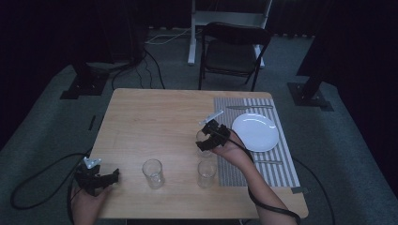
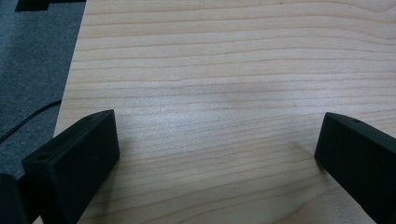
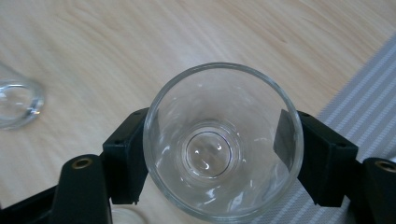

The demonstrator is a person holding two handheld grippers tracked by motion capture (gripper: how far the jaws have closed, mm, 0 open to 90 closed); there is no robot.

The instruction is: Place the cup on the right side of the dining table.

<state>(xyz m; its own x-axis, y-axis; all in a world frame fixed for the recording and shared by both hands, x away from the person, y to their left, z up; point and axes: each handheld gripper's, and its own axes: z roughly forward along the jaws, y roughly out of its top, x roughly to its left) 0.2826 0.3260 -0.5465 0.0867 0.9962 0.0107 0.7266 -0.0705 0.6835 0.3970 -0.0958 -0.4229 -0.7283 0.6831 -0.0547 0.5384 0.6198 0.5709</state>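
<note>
A striped placemat point(image 1: 281, 164) lies on the right part of the wooden bench point(image 1: 150, 122). On it rests a white plate point(image 1: 256, 132). Behind the bench stands a dark folding chair point(image 1: 233, 54) on grey floor point(image 1: 42, 122).

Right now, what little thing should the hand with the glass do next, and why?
Probably lift the glass straight up a little. The right gripper has its two jaws against opposite sides of the empty, upright glass, so it looks held. Another glass stands close by, so sliding sideways could bump it.
</note>
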